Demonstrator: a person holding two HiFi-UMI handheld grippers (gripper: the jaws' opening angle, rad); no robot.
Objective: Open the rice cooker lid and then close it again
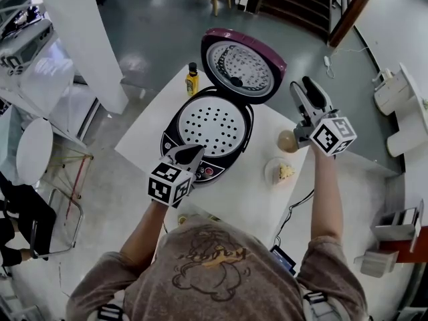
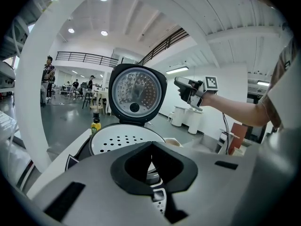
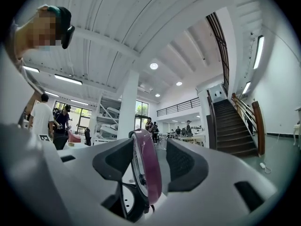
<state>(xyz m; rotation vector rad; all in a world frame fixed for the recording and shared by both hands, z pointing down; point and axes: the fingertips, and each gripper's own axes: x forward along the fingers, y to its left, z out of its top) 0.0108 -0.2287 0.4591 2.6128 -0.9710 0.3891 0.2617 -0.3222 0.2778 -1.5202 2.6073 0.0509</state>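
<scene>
Left gripper (image 1: pixel 188 154) at cooker (image 1: pixel 172 129) front, by control panel: jaws together, nothing held. Likely parked there to steady body. Cooker sits on table (image 1: pixel 144 136), perforated tray (image 1: pixel 211 120) exposed. Plate (image 1: pixel 277 172) and cup (image 1: pixel 287 141) just right of cooker, clear of lid's swing. Right gripper (image 1: pixel 306 87) raised, right of lid (image 1: pixel 244 65): jaws apart, empty, lined edge-on with purple rim, not touching. Set, I judge, to push lid down. Lid upright at cooker's back hinge: opening done, closing left. Bottle (image 1: pixel 192 79) left of lid.
</scene>
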